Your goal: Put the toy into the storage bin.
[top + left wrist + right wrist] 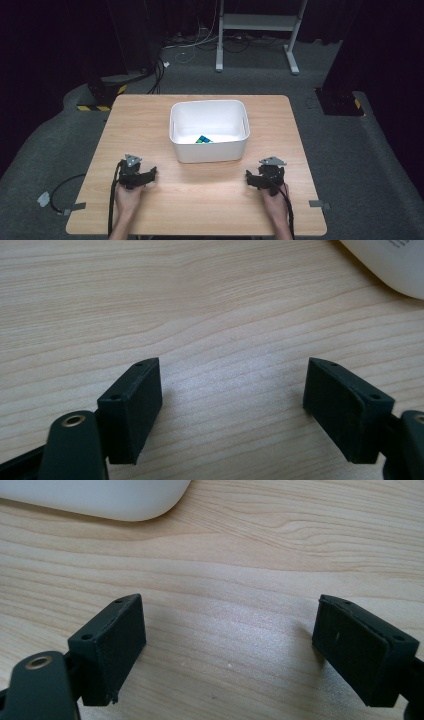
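A white plastic bin (209, 131) stands in the middle of the wooden table (150, 115). Inside it, near the front wall, lies a small green and blue object (203, 139). My left gripper (150, 174) rests on the table at the front left, held by a hand, jaws spread wide with bare wood between them (232, 385). My right gripper (250, 179) rests at the front right, also open and empty (230, 630). A corner of the bin shows at the top right of the left gripper view (395, 265) and at the top left of the right gripper view (100, 497).
The table sits on grey carpet. Beyond it stand a white metal frame (255, 30) and loose cables (195, 45) on the floor. Dark equipment bases with yellow-black tape (97, 97) flank the far corners. Cables trail from both grippers off the front edge.
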{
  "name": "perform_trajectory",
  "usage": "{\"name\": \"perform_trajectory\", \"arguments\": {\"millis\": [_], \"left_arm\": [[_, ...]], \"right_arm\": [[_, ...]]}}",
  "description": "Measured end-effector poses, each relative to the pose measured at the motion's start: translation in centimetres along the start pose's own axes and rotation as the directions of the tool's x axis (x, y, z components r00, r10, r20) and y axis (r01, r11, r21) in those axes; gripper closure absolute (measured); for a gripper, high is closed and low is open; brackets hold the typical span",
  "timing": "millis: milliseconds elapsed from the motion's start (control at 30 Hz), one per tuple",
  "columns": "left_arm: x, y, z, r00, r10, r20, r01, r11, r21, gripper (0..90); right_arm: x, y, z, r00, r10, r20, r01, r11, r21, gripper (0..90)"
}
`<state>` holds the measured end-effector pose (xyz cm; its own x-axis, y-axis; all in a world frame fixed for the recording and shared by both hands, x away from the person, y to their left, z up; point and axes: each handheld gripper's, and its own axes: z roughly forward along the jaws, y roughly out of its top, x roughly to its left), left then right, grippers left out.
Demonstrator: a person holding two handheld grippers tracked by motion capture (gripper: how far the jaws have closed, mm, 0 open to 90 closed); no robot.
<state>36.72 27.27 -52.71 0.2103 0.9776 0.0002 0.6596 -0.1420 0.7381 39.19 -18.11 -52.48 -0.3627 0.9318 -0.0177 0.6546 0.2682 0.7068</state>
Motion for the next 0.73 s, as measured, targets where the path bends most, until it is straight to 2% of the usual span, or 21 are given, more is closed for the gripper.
{"name": "perform_trajectory", "arguments": {"millis": [733], "left_arm": [[0.02, -0.01, 0.08, 1.0, 0.001, 0.0, -0.001, 1.0, 0.0, 21.9]], "right_arm": [[0.0, -0.01, 0.0, 1.0, 0.0, 0.0, 0.0, 1.0, 0.0, 13.5]]}}
